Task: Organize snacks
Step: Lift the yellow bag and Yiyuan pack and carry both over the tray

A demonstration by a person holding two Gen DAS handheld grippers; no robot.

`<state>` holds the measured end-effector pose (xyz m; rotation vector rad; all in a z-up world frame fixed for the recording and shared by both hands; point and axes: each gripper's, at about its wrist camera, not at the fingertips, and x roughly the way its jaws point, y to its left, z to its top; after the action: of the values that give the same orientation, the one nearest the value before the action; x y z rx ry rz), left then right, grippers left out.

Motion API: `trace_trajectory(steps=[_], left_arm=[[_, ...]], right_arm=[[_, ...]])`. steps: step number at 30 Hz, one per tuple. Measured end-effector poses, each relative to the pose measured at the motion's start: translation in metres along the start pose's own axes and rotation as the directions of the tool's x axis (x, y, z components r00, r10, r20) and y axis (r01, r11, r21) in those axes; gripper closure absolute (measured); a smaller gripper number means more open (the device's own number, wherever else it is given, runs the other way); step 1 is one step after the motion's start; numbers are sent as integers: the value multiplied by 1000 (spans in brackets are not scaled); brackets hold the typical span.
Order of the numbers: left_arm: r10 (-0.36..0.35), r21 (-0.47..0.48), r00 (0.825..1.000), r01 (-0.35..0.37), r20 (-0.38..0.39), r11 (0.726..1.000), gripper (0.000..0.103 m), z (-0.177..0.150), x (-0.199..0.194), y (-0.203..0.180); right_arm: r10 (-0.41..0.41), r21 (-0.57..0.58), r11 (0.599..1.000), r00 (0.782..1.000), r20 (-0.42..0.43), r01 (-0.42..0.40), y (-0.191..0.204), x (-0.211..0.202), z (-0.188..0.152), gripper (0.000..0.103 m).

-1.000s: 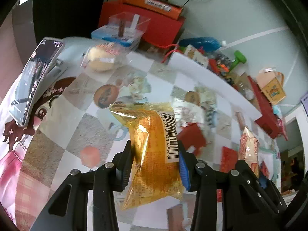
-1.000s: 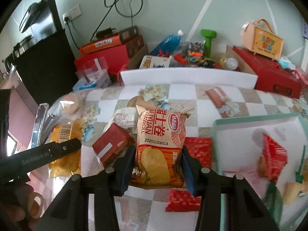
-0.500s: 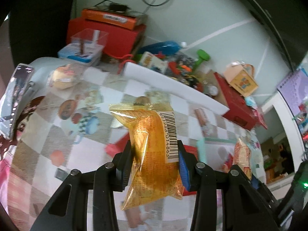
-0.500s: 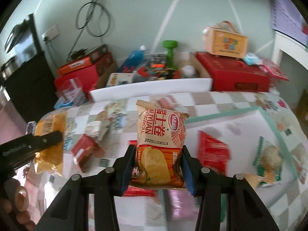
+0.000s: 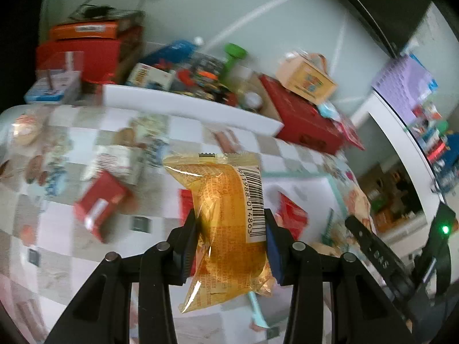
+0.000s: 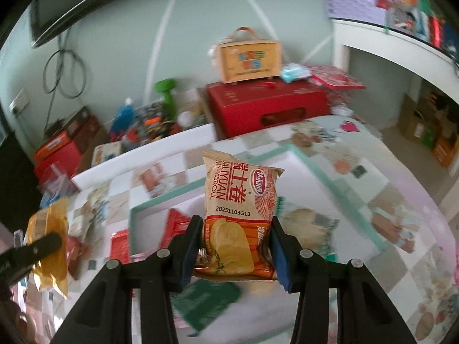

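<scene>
My left gripper [image 5: 231, 246] is shut on a yellow-orange snack packet [image 5: 229, 223] with a barcode, held above the checkered table. It also shows at the left of the right wrist view [image 6: 50, 238]. My right gripper [image 6: 235, 246] is shut on a beige and red egg-roll packet [image 6: 238, 212], held over the white tray with a teal rim [image 6: 330, 180]. The tray holds red packets [image 6: 175, 226], a pale packet [image 6: 307, 226] and a green packet [image 6: 206, 301]. In the left wrist view the tray [image 5: 304, 183] lies right of the held packet.
A red snack box [image 5: 99, 209] and a white-red packet [image 5: 114, 163] lie on the table at left. A long white box [image 5: 186, 106], red boxes [image 5: 304, 126], a green dumbbell [image 5: 233, 54] and clutter line the far edge. A white shelf [image 6: 401, 51] stands right.
Both grippers have swung to the right with their packets still held. The tray has come under the right gripper and into the left wrist view.
</scene>
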<state>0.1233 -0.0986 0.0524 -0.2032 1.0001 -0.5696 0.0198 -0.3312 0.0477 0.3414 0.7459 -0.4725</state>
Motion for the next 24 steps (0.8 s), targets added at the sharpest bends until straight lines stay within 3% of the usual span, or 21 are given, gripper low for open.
trace_trajectory(steps=[5,19,24], left_arm=[[-64,38,996,67,-54,997,59,-10,14,-27],[-24,159,994,41,-108,986,59,-30,37,-72],[-21,144,993,38,-118,989,59,-28,44,-72]], right_arm=[[-35,64,997,999,6,34,-31,-3,5,55],[-54,157,986,998,-33,59,-76,7,1,55],[-37,158,987,999,-29,41,-80,13,1,55]])
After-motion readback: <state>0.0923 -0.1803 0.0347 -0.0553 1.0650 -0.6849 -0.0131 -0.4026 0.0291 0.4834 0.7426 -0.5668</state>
